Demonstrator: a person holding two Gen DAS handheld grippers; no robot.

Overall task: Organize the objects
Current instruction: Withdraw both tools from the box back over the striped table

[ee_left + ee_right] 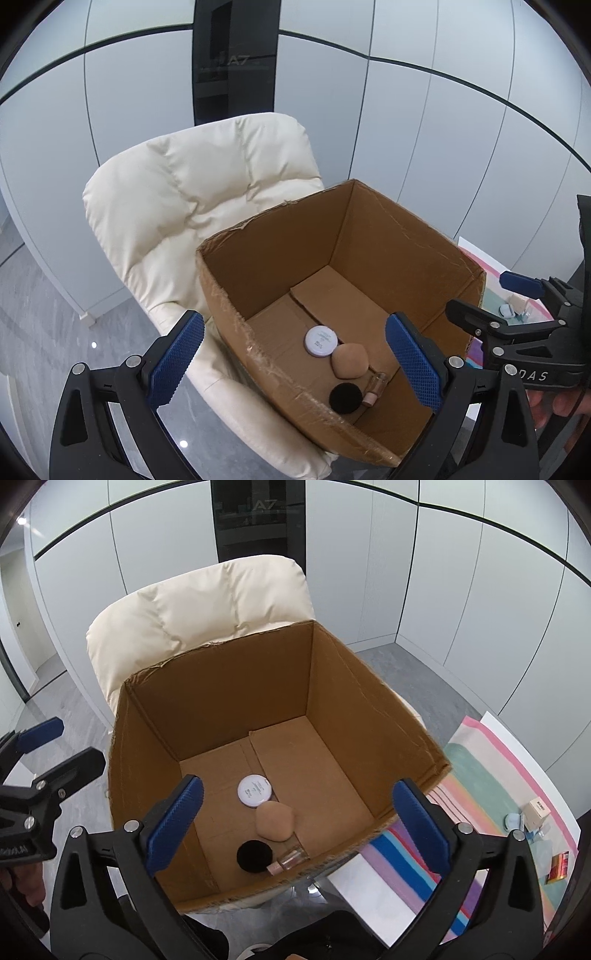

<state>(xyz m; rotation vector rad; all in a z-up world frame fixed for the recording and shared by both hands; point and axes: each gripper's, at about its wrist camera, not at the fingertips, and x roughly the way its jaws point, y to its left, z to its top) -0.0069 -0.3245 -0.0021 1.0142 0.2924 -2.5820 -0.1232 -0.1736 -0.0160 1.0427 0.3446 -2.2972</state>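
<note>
Both hand-held grippers: left (295, 365), right (299, 827) spread, empty | cardboard box (221, 694): white jar (255, 791), beige puff (275, 820), black puff (255, 855), bottle (290, 860)

Box (221, 709) on chair (192, 605); jar (255, 791), puff (275, 820), brush (253, 854), bottle (290, 858) inside; mat (480, 775) right.

Left tool (295, 362) and right tool (299, 827) hang side by side, jaws spread wide, holding nothing.

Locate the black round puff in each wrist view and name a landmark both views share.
Left wrist: black puff on the floor of the cardboard box, lower centre, below the beige sponge.
Right wrist: black puff near the box's front wall, lower centre-left.
Shared landmark: white round jar beyond the sponge.
</note>
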